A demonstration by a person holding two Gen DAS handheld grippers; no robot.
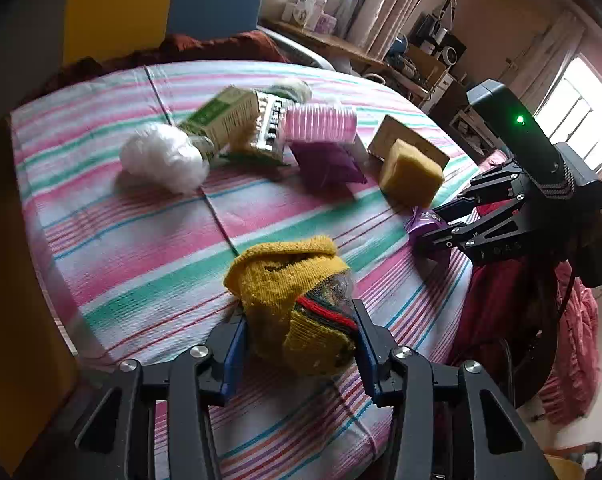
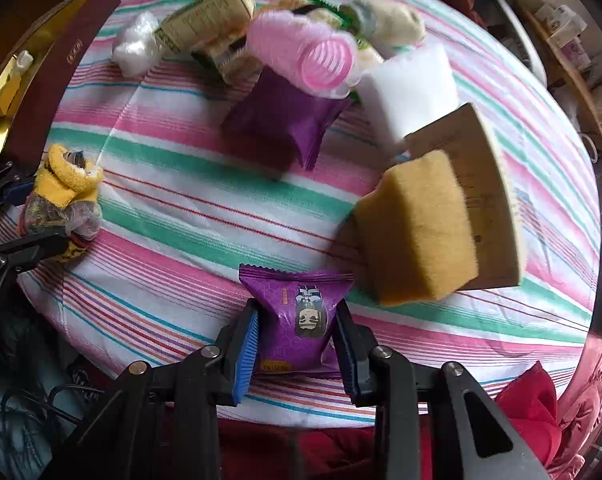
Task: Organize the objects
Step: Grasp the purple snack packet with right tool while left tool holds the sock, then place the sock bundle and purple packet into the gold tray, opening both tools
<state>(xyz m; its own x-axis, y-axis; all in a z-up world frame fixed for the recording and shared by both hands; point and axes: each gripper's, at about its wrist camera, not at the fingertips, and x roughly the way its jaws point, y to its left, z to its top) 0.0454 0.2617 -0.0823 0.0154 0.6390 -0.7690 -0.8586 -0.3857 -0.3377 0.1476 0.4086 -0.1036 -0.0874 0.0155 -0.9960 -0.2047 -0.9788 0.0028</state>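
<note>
The right gripper (image 2: 297,344) points down at the near edge of the striped cloth (image 2: 205,184). Its blue pads (image 2: 248,344) squeeze a small purple snack packet (image 2: 301,312) from both sides, so it is closed on the packet. The packet lies flat on the cloth with a little cartoon face on it.

The left gripper (image 1: 299,332) is closed on a yellow sock (image 1: 285,280). The sock is bunched up, with red and green stripes on one part. Its pads (image 1: 367,336) press on each side of the sock, close to the near edge of the cloth. From the right camera, the sock (image 2: 67,188) sits far over at the left side, well apart from the packet.

A bit farther in, to the right, there is a yellow sponge (image 2: 417,228). It leans against a flat wooden block (image 2: 485,192). Behind that lies a white sponge (image 2: 411,88).

In the middle is a second purple packet (image 2: 289,120). A stack of pink cups (image 2: 301,56) lies on its side, touching the back of that packet.

At the far side things are piled close together. There is a green and white carton (image 1: 221,120), a crumpled white plastic bag (image 1: 163,156) just beside it, and a fuzzy cream toy (image 2: 397,20). Some things in the pile are too blurred to tell.

A dark red box (image 2: 61,80) with a gold inside sits at the far left edge.
</note>
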